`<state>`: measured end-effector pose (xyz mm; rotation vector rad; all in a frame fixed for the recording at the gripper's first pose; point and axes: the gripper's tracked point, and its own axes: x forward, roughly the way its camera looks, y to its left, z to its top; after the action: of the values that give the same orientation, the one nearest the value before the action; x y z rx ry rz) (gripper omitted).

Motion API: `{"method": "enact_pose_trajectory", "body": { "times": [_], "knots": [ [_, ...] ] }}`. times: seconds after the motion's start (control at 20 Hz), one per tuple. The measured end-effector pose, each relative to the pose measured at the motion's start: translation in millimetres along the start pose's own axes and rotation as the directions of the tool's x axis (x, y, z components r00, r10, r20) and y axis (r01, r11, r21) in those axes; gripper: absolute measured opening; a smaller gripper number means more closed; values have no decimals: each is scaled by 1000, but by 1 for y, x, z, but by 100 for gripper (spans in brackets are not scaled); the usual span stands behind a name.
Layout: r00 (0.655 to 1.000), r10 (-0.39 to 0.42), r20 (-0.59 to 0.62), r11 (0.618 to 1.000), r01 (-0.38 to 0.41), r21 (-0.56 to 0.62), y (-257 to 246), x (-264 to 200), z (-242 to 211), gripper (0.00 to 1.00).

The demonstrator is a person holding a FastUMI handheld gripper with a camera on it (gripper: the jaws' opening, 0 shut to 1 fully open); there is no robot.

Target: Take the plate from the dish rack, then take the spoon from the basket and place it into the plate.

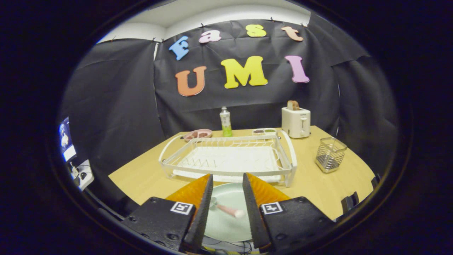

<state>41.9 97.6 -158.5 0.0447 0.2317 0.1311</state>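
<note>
A pale green plate [228,198] lies flat on the wooden table, in front of the white dish rack [230,157]. A spoon [226,209] with a pink handle rests in the plate, its bowl toward the left finger. My gripper [227,191] hovers above the plate, open, with the spoon seen in the gap between the fingers and neither finger touching it. The wire basket [330,154] stands to the right of the rack and looks empty. The rack holds no dishes.
Behind the rack stand a green bottle [225,122], a pink divided dish [198,134], a small tray [264,131] and a white toaster [296,122] with a slice in it. The table's [318,187] front edge lies just below the plate.
</note>
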Motion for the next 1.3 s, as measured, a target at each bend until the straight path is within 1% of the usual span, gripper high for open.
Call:
{"method": "enact_pose_trajectory", "body": {
  "times": [0.1,0.15,0.35,0.5,0.6,0.65,0.8,0.85,0.9,1.05,1.1,1.3],
  "knots": [
    [1000,8,4,999,-9,43,-3,-9,7,69],
    [1000,0,17,999,0,54,-10,-15,11,80],
    [988,-84,130,995,76,65,-31,-51,32,100],
    [983,-82,162,995,73,63,-32,-79,38,100],
    [981,-62,182,996,49,74,-31,-99,43,100],
    [980,-63,186,996,49,76,-34,-108,44,100],
    [974,-116,195,992,106,62,-54,-130,41,100],
    [971,-116,207,993,107,54,-55,-135,44,100],
    [971,-111,212,993,101,56,-56,-140,45,100],
    [976,-64,210,996,49,78,-57,-151,48,100],
    [973,-64,221,996,49,76,-60,-156,53,100],
    [949,-154,274,988,142,65,-87,-166,66,100]
  ]
}}
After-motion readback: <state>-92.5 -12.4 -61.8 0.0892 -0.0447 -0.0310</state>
